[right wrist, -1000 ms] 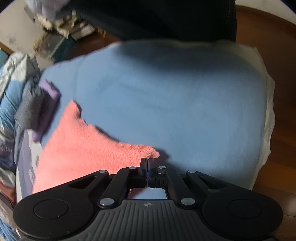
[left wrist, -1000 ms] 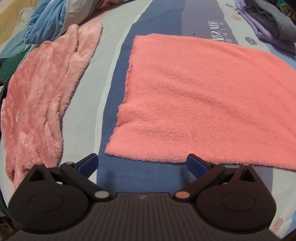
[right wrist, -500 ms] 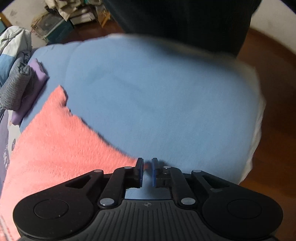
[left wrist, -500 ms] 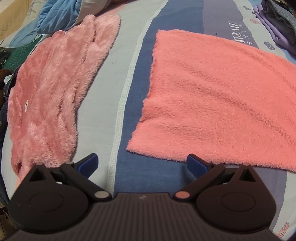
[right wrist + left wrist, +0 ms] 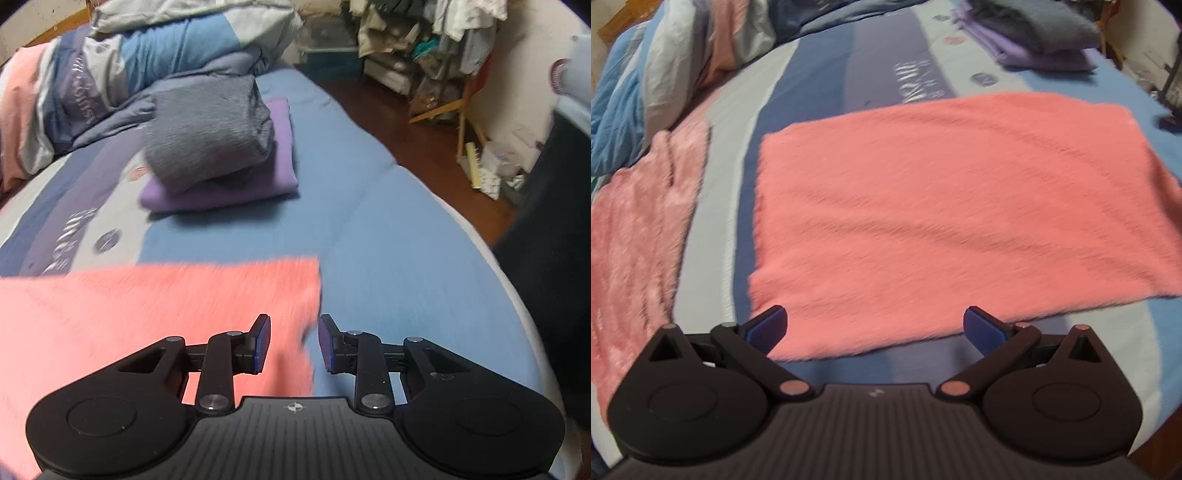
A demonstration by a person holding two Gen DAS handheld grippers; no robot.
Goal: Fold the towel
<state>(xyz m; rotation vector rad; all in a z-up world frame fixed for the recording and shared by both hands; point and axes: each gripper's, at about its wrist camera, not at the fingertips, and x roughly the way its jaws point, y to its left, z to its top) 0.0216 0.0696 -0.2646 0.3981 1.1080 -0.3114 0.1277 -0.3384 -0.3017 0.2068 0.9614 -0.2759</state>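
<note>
While towel [image 5: 945, 218] lies flat on bed [image 5: 388, 229], left gripper [image 5: 874, 325] jaws wide, empty, at its 6 o'clock edge; right gripper [image 5: 294, 343] jaws opening over towel's corner, not gripping it.

A bedroom in a home. A bed [image 5: 388, 221] with a striped blue, grey and white sheet fills most of both views; a bunched duvet [image 5: 155, 55] lies at its head. Folded clothes [image 5: 218, 147] (a grey piece stacked on a purple one) sit on the bed, and a fluffy pink blanket [image 5: 635, 229] lies along one side. Beyond the bed edge are a dark wooden floor [image 5: 417, 140] and a cluttered heap of household things [image 5: 424, 48] against a pale wall.
</note>
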